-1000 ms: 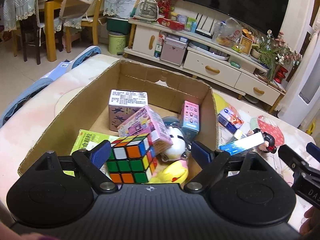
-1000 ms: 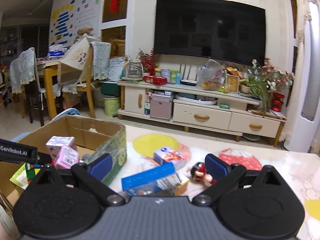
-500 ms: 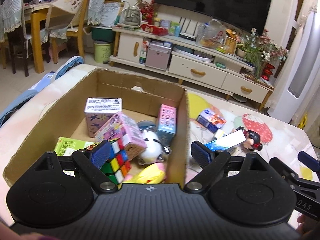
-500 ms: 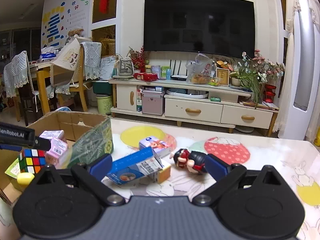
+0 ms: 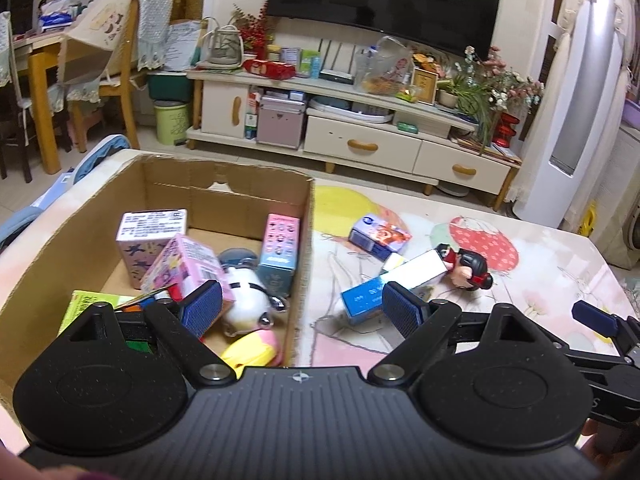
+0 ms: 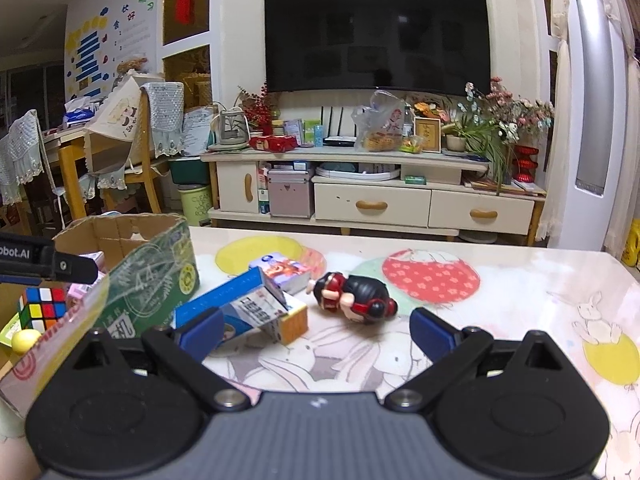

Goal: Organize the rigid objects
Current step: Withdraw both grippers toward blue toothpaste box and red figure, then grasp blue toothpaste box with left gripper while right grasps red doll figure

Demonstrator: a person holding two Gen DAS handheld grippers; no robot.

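The cube (image 6: 42,312) sits in the box (image 5: 256,196) now, with the left gripper (image 5: 301,307) pulled back off it and swung right toward the table, jaws wide and empty; so that piece is done, I'd say; the blue carton (image 6: 236,308), small box (image 6: 286,272) and figurine (image 6: 354,298) are still out; the right gripper (image 6: 316,330) hangs wide open over them.

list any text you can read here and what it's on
"obot.AI": left tongs' side, start cut off by the frame edge.
"44": cardboard box's green printed outer wall.
Blue box, pink box and wall poster: print too small or blurred to read.
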